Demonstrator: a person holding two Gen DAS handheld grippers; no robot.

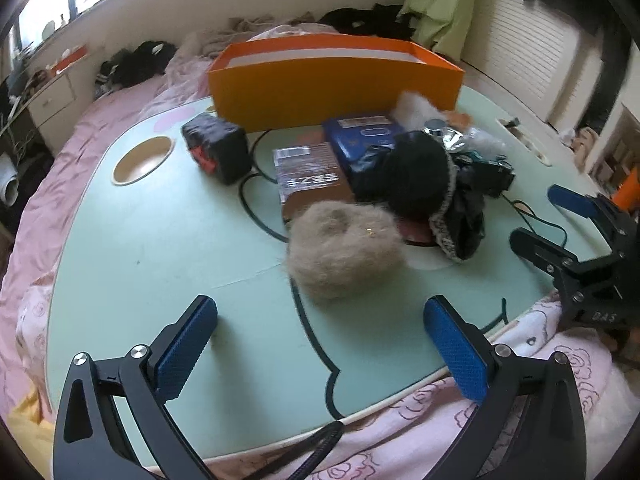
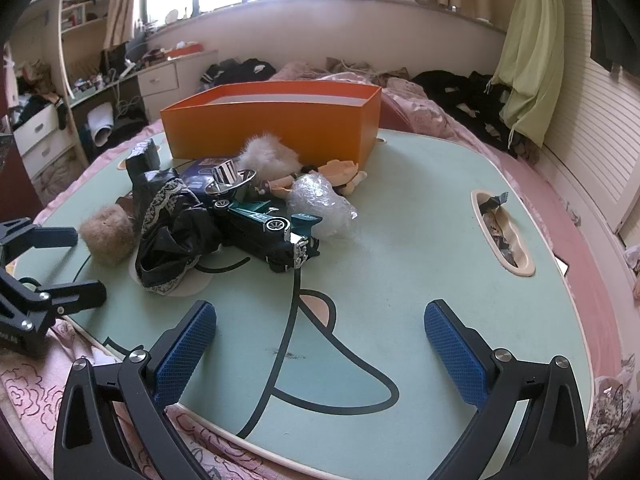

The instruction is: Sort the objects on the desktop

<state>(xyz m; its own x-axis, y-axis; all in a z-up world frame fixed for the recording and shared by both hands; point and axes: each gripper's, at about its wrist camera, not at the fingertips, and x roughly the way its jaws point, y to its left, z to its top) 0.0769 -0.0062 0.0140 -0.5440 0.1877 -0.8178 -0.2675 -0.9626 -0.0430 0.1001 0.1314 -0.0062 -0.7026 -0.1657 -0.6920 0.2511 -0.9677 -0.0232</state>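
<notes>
Both grippers spread wide, holding nothing: left gripper (image 1: 320,344), right gripper (image 2: 320,348). Clutter heaped mid-table (image 2: 400,240) before one orange box (image 2: 272,120): one tan fur ball (image 1: 346,252), one green toy car (image 2: 268,228), one doll (image 2: 336,178), two flat boxes (image 1: 308,176).

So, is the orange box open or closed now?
Open. The orange box has no lid on top, and its pale inner wall shows over the rim. Cannot tell whether anything lies inside.
</notes>
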